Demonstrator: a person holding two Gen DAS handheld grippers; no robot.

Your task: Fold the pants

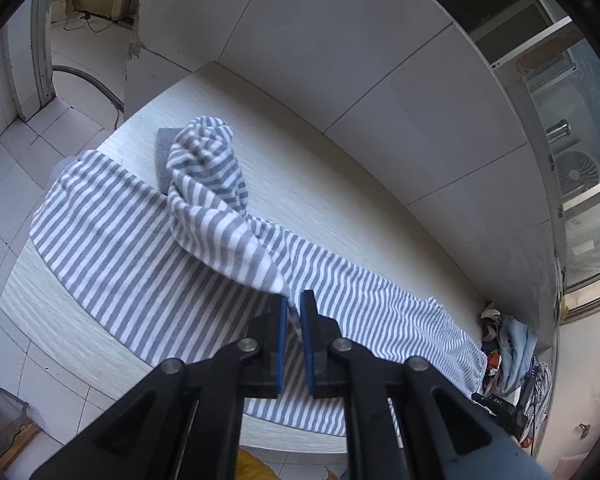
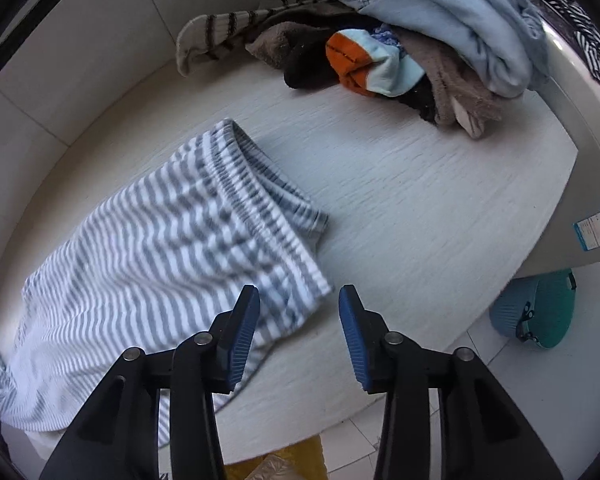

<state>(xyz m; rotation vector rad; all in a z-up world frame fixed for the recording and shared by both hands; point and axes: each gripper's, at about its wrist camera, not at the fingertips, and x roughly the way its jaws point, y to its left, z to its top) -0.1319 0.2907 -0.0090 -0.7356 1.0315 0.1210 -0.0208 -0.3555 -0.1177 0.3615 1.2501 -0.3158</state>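
Note:
Grey-and-white striped pants [image 1: 140, 248] lie stretched across the white table [image 1: 340, 184]. One leg is lifted and drawn back over the other. My left gripper [image 1: 294, 300] is shut on the end of that leg, with fabric pinched between the blue pads. In the right wrist view the waistband end of the pants [image 2: 268, 184] lies flat on the table [image 2: 440, 200]. My right gripper [image 2: 299, 296] hangs open just above the near corner of that end. Nothing is between its fingers.
A pile of mixed clothes [image 2: 400, 40] sits at the far right end of the table, also visible as a heap [image 1: 508, 344]. A grey flat piece [image 1: 164, 152] lies under the far leg. A teal bin [image 2: 540, 312] stands on the tiled floor. A white wall [image 1: 380, 80] backs the table.

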